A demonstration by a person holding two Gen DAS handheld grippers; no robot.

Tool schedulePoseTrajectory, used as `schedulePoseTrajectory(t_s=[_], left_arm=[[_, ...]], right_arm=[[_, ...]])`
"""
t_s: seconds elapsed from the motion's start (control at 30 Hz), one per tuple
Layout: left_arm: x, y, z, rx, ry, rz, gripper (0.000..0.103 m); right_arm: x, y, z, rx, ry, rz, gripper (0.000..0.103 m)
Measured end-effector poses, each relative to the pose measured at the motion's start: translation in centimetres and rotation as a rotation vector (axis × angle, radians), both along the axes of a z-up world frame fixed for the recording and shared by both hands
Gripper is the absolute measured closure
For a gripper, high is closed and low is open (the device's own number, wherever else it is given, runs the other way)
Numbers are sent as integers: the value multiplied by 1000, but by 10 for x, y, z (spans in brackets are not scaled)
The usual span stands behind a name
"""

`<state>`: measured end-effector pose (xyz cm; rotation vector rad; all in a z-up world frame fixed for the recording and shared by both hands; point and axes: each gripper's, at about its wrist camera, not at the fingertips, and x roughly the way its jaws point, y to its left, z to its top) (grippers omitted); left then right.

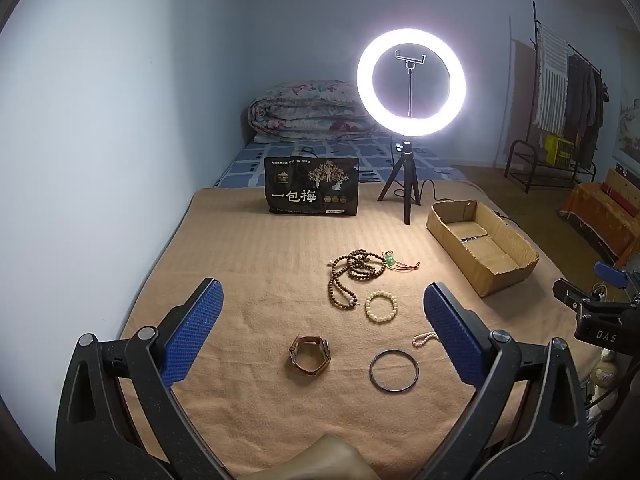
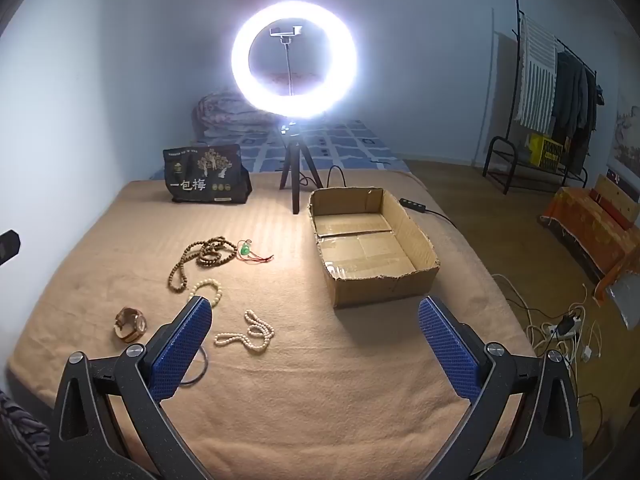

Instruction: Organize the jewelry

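Observation:
Jewelry lies on a tan blanket. A brown bead necklace with a green pendant on red cord, a white bead bracelet, a brown watch, a dark bangle and a pearl strand show in the left wrist view. The right wrist view shows the necklace, bracelet, watch, pearl strand and the cardboard box. My left gripper is open above the jewelry. My right gripper is open and empty before the box.
A lit ring light on a tripod and a black snack bag stand at the blanket's back. The box holds a small shiny item. A folded quilt lies behind. A clothes rack and floor cables are right.

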<state>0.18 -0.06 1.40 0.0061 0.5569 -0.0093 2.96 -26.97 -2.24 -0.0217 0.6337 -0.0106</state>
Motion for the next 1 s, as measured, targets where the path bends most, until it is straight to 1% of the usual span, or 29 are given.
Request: schedulePoseTrajectory(t_s=[0.87,0.9,1.0], left_arm=[[-1,1,0,-1,-3,1,1],[-1,1,0,-1,-3,0,1],[-1,2,0,0,-3,1,1]], right_arm=[[0,-1,2,3,1,1,0],[3,0,-3,4,1,1,0],[0,-2,-2,0,2,1,0]])
